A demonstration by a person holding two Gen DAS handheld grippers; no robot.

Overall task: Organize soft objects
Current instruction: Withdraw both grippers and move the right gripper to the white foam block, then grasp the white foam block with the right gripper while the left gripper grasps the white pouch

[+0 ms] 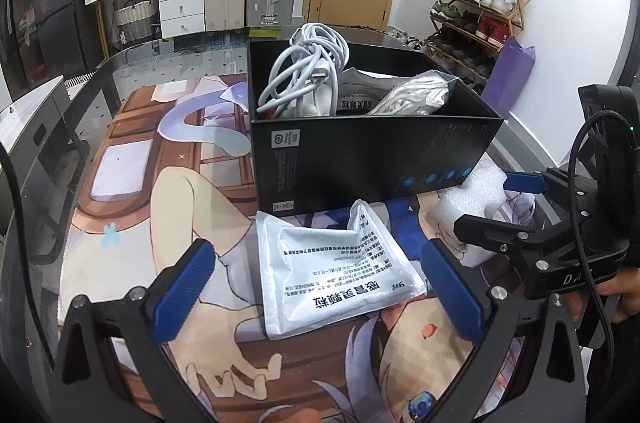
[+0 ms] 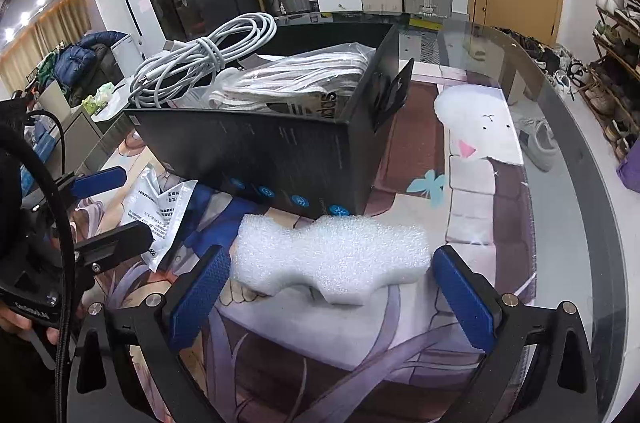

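Only the right wrist view shows the whole white foam block (image 2: 332,259) lying in front of the black box (image 2: 280,151), between the spread fingers of the right gripper (image 2: 332,291). The left view shows the silver sachet (image 1: 340,267) in front of the box, between the spread fingers of the left gripper (image 1: 320,287). The box holds a coiled white cable (image 1: 304,71), a bagged white bundle (image 2: 296,83) and another sachet (image 1: 360,91).

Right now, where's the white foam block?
The white foam block lies on the printed mat between the open right gripper fingers, just in front of the black box.
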